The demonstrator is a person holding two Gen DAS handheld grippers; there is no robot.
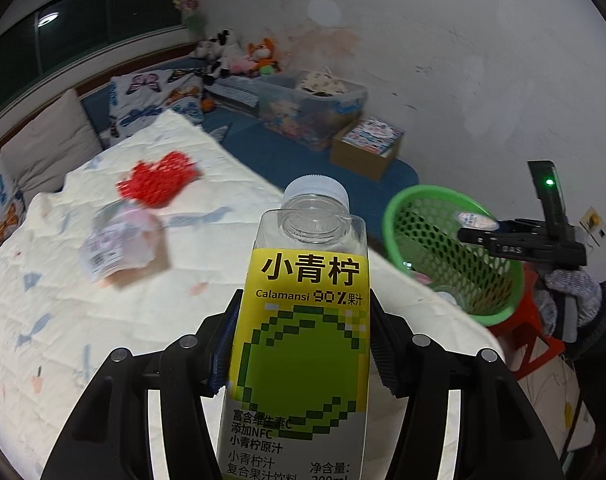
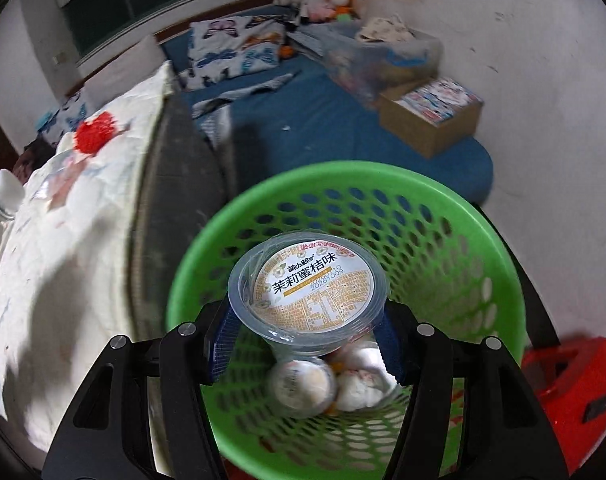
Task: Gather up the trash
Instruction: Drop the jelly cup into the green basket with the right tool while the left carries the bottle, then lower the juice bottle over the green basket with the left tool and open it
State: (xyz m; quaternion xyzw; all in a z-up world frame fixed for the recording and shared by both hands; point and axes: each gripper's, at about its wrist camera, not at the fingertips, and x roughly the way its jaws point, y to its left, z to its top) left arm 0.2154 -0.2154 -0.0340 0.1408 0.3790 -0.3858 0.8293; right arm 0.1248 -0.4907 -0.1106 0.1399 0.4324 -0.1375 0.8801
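A: Left tongs [image 1: 303,344]?
B: Clamped on the bottle [image 1: 303,320], pads on the label sides, mid-body. It hangs over the bed [image 1: 103,320] near its right edge, cap end toward the basket [image 1: 451,248].
A: How will the bottle handle?
B: Looks empty, clear plastic, so light, I'd judge. Thin walls could buckle, and the label looks slick. Mid-body where it's squarest seems the best hold.
A: Right tongs [image 2: 303,340]?
B: A cup [image 2: 307,288] sits between the pads, directly above the basket [image 2: 483,240]. Gap is widening slightly; can't tell if the pads still press on it.
A: And the cup?
B: Clear cup with a sealed foil lid. Light and stiff at the rim, I'd guess, softer lower down. Taper makes it slippy, so grip under the rim.
A: Other trash?
B: Crumpled clear wrapper [image 1: 119,240] and red mesh [image 1: 159,178] on the bed, toward its far-left part. Both blurred.
A: What's hidden?
B: Bottle base is cut off by the frame. Cup bottom is behind its own lid. In the basket, some round white bits [image 2: 327,380], can't say what. Basket's footing isn't clear; something red [image 2: 575,380] is beside it.
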